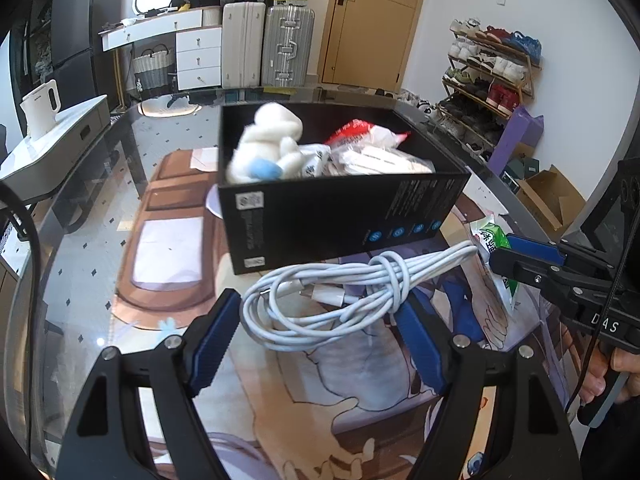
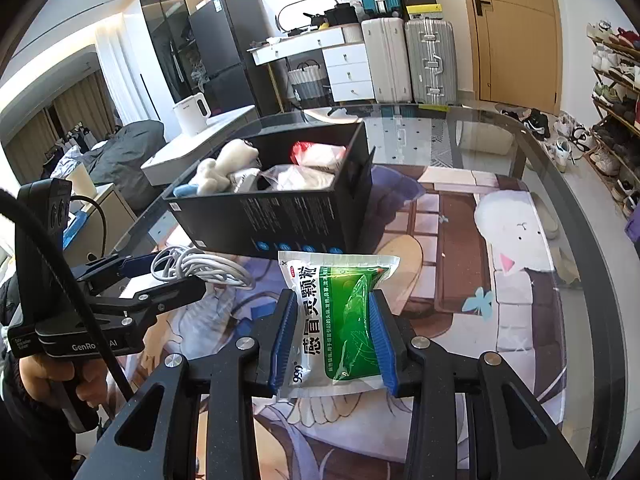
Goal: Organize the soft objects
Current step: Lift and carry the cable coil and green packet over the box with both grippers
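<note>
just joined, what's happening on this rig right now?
A person is sorting soft items into a black box on the glass table. The right gripper is shut on a green and white packet just short of the box. The left gripper is open around a coiled white cable. A white plush toy and plastic bags are already inside.

This is somebody's lived-in home. Suitcases (image 2: 408, 60) stand against the wall by a wooden door (image 2: 516, 28), a shoe rack (image 1: 488, 76) is packed with sneakers, and a white dresser (image 1: 192, 52) sits cluttered. A kettle (image 2: 191, 114) stands nearby.
</note>
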The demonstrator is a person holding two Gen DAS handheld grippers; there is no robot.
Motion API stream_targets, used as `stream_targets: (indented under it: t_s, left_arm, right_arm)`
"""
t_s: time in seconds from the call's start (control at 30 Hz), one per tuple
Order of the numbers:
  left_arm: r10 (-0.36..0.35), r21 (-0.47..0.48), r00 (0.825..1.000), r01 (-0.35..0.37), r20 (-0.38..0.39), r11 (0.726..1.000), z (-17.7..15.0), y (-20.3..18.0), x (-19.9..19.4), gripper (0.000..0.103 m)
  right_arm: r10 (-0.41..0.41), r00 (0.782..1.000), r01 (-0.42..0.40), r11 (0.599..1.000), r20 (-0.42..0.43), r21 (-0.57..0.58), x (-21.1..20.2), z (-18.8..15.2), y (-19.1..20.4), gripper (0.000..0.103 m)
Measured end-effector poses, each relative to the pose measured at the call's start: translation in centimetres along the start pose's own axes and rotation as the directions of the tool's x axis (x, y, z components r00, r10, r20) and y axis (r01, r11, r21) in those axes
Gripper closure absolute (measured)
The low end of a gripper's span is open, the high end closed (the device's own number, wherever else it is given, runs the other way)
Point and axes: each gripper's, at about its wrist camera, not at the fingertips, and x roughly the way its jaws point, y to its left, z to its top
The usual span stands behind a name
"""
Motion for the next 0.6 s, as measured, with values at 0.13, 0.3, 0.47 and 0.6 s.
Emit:
stream_targets:
  t_s: [0.13,0.3,0.47,0.6]
  left_arm:
    - [0.002,-0.008,1.000,-0.002,0.021,1.000,0.1,0.4,-1.0,0.025]
    - [0.002,-0.001,0.999,-0.002,0.048,1.000,0.3,0.5,-2.0,0.025]
    - [-0.004,-0.011,0.998,0.005,0.066,1.000,0.4,1.1,-2.7,0.025]
    - [-0.001,-0.010,0.997,0.001,0.075,1.000,0.6,1.4,-3.0,0.025]
  right_arm:
    - [0.001,1.000,-0.001,1.000,0.023,-0.014,-0.6,0.2,0.5,0.066]
    - [0.007,0.999,-0.006,1.000,0.054,-0.029,-1.6,0.4,1.3,0.066]
    - [0.002,0.998,0.001,0.999,0.069,-0.043,-2.2,0.6,1.8,0.066]
    - [-0.008,0.996,0.013,0.998,0.086,-0.056,-2.8,0.8,2.1,0.066]
